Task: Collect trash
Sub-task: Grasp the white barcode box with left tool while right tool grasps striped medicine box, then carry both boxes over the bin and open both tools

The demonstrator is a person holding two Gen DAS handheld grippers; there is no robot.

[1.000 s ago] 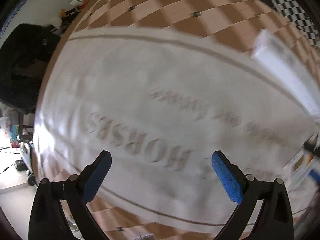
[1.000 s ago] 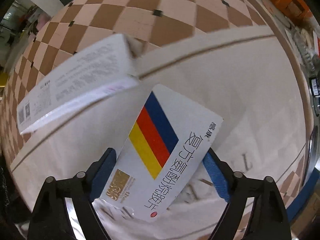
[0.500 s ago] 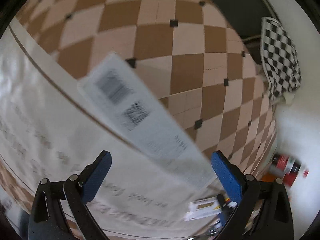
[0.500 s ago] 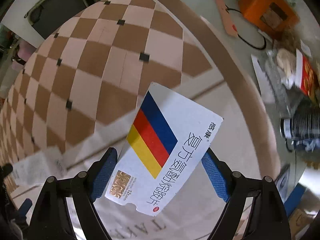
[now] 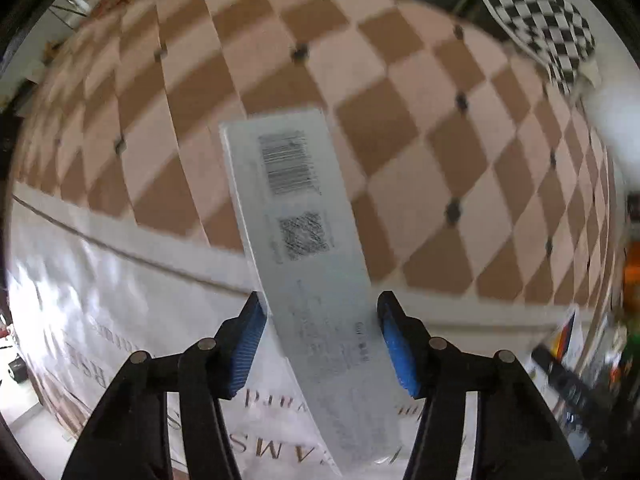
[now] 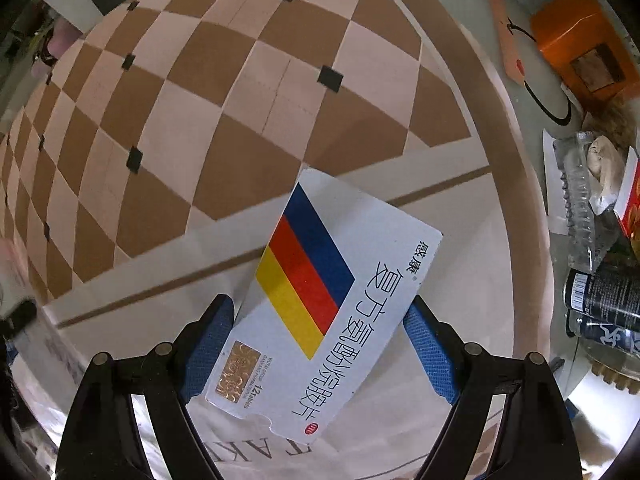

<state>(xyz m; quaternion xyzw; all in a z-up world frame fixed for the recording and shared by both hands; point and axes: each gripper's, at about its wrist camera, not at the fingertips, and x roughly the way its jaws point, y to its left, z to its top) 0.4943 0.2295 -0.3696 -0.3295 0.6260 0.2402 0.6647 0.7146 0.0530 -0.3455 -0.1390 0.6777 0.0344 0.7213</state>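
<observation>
My left gripper [image 5: 320, 340] is shut on a long white box [image 5: 308, 264] with a barcode and a QR code; the box sticks out forward over the white printed cloth [image 5: 120, 320]. My right gripper [image 6: 320, 344] is shut on a white medicine box [image 6: 328, 304] with blue, red and yellow stripes and Chinese lettering, held above the same cloth [image 6: 460, 280]. That striped box also shows small at the right edge of the left wrist view [image 5: 568, 336].
A brown and pink checkered surface [image 6: 240, 100] lies beyond the cloth. At the right of the right wrist view are an orange box [image 6: 580, 48], a clear plastic bottle [image 6: 580, 200], dark cans [image 6: 608, 308] and a black cable. A black-and-white checkered cloth [image 5: 540, 20] lies far right.
The left gripper swung from the cloth to the long white box and closed on it. The right gripper lifted and turned with the striped box still in it.
</observation>
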